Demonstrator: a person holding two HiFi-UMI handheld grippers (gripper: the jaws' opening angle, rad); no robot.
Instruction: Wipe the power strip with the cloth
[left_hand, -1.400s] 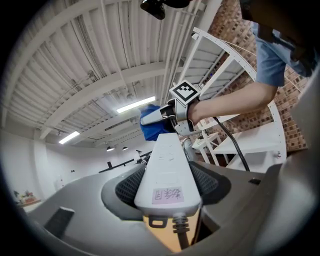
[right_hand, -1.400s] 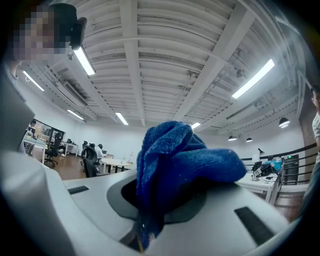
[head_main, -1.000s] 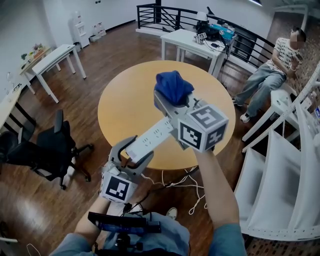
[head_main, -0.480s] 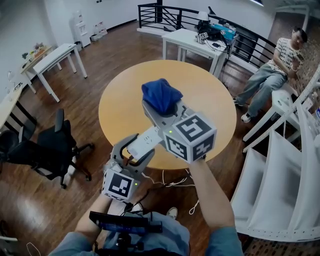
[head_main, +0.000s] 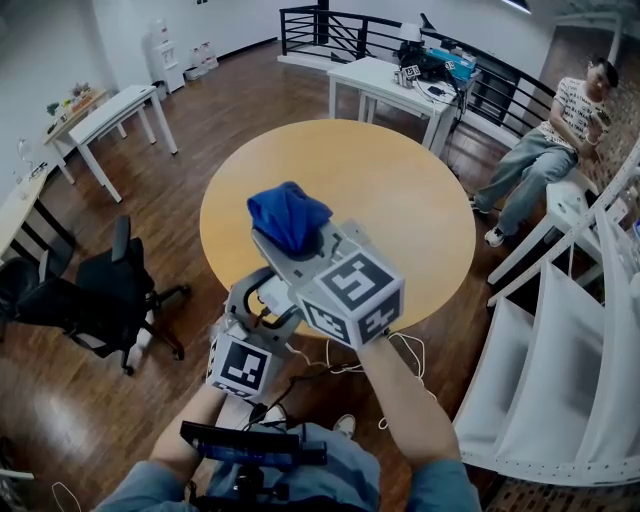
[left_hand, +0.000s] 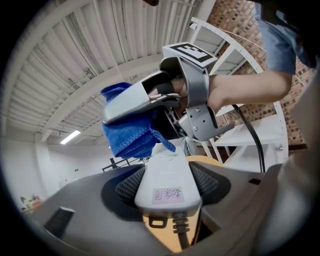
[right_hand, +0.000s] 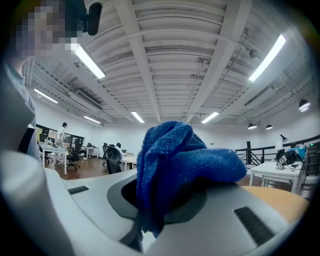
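My left gripper (head_main: 262, 302) is shut on the cord end of a white power strip (left_hand: 165, 175), held in the air above the near edge of the round table (head_main: 400, 190). In the head view the strip (head_main: 274, 296) is mostly hidden under my right gripper (head_main: 283, 232). That gripper is shut on a bunched blue cloth (head_main: 288, 215), and the cloth (left_hand: 130, 132) rests on the strip's top face just ahead of the left jaws. The right gripper view is filled by the cloth (right_hand: 180, 165) between the jaws.
The strip's cable (head_main: 350, 365) trails to the wooden floor. A black office chair (head_main: 95, 295) stands at the left, white tables (head_main: 400, 80) behind, white shelving (head_main: 560, 330) at the right. A person (head_main: 555, 130) sits at the far right.
My right gripper with the cloth has slid along the strip toward me and to the left, from its far end to near the left gripper. The left gripper has hardly moved.
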